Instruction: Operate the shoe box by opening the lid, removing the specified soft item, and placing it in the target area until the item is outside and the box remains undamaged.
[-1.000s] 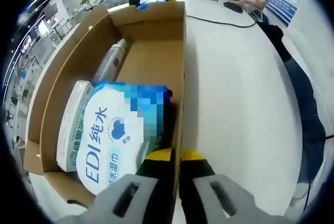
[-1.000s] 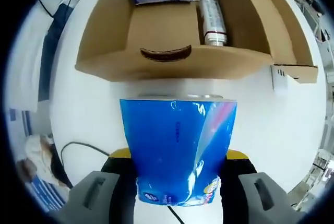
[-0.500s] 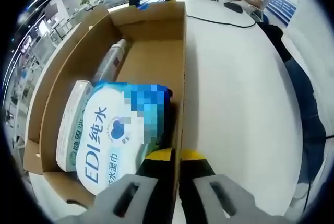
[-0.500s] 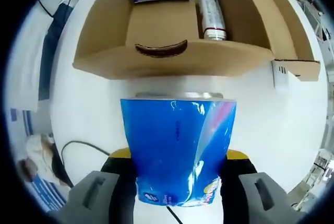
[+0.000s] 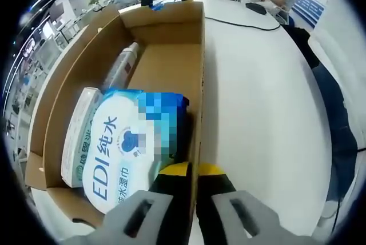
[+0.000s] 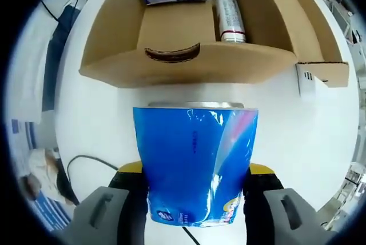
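White counter [image 6: 86,125] | open cardboard shoe box [image 6: 171,68] lying on it | glossy blue soft pack [image 6: 194,165], crinkled with a silver top edge, outside the box near its front wall, clamped by right gripper [image 6: 194,185] | left gripper [image 5: 193,191] pinches box's side wall.
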`<state>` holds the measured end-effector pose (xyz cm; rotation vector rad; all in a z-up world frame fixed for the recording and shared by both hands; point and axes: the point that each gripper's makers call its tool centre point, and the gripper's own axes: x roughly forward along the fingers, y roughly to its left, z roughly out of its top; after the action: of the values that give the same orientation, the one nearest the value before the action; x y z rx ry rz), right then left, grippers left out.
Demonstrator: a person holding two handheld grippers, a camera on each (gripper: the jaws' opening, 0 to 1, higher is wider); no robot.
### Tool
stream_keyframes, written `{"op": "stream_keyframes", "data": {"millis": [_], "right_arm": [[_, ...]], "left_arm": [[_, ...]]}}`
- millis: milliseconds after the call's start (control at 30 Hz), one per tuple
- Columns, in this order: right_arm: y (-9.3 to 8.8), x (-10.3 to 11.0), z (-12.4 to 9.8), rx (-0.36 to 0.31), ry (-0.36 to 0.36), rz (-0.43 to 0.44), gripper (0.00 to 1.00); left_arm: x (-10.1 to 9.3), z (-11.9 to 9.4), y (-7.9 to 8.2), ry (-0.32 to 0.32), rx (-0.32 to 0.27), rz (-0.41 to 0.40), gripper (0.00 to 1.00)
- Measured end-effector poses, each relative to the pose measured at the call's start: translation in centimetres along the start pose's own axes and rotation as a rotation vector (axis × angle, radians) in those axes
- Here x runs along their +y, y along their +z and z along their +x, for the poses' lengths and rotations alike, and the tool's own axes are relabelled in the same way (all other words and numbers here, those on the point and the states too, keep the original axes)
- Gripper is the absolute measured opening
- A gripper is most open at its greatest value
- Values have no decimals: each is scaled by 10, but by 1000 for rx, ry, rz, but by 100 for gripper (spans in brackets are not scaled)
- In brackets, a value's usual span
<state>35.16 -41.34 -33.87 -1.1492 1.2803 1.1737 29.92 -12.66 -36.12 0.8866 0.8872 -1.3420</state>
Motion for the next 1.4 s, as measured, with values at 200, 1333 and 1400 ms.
{"op": "stream_keyframes", "data": {"millis": [200, 1333, 1400], "right_arm": [[0, 0, 0, 1, -7, -1, 69], [-1, 7, -32, -101, -79, 135, 84], [-4, 10, -34, -102, -88, 143, 84]], "left_arm": [[0, 1, 0, 1, 6, 4, 1], [0, 1, 0, 9, 5, 5, 1], [0, 1, 0, 10, 3, 6, 1]]}}
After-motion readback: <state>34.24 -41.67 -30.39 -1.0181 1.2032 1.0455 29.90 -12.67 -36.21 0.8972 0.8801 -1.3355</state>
